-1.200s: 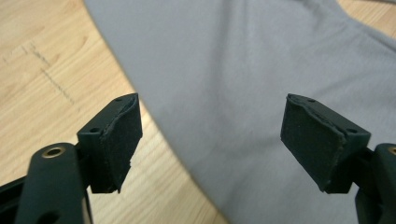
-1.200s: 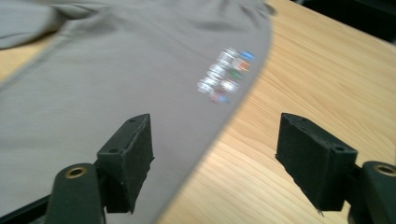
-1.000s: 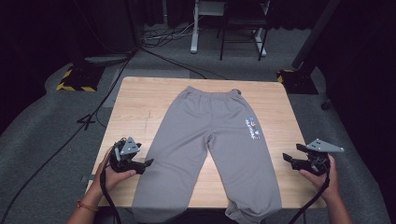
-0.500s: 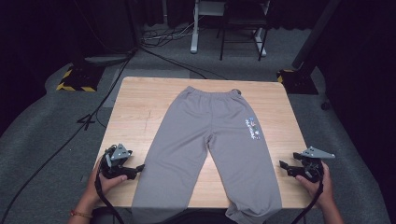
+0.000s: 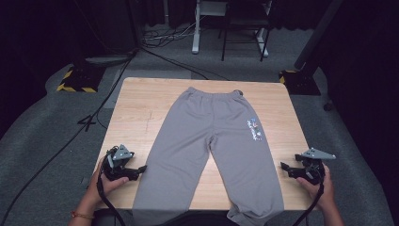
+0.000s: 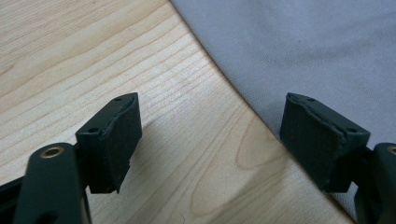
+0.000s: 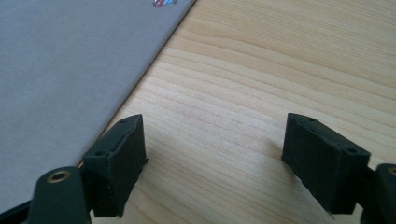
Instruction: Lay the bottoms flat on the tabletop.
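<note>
Grey trousers (image 5: 214, 150) lie flat down the middle of the table (image 5: 136, 108), waistband at the far edge, both legs running toward the person, cuffs hanging over the near edge. A small coloured print (image 5: 254, 128) sits on the leg at the right of the high view. Left gripper (image 5: 136, 170) is held low at the table's near left corner, just beside the outer edge of the left leg; its jaws stand wide apart with nothing between them, and the left gripper view shows one jaw over bare wood, the other over the cloth's hem. Right gripper (image 5: 286, 167) is at the near right edge, a little apart from the right leg, jaws spread wide, empty, over bare wood (image 7: 261, 93). Floor around is dark grey carpet (image 5: 42, 141) with cables (image 5: 89, 120).
</note>
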The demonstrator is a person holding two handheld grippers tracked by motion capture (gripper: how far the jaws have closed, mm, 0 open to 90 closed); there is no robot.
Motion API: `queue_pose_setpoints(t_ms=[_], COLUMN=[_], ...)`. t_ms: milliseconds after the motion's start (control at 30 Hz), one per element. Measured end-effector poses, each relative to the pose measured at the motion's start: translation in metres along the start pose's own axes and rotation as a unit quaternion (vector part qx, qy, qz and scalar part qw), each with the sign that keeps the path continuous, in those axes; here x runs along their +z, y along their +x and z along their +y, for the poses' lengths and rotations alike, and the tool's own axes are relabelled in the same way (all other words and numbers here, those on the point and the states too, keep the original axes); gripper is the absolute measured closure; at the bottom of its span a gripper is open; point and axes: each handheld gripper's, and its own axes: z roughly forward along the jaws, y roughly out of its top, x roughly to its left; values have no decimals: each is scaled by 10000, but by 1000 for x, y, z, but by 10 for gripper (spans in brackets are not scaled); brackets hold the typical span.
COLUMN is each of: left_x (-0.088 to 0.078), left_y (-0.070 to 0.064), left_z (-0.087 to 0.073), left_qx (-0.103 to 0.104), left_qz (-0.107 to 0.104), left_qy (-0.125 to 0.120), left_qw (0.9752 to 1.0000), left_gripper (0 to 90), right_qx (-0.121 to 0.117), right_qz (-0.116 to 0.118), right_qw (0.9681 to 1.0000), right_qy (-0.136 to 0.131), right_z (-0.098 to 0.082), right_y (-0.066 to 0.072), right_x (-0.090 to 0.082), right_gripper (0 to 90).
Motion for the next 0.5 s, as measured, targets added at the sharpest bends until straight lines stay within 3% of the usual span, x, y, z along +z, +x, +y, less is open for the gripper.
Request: queue_pose_setpoints(t_ms=[500], left_x=[0], left_y=[1], left_z=[0], left_qx=[18], left_qz=[-2], left_qy=[-10], left_qw=[10000], left_gripper=[207], right_qx=[-11], right_qz=[2], right_qw=[10000], right_qy=[34], right_z=[0], right_y=[0], right_x=[1], right_gripper=[173])
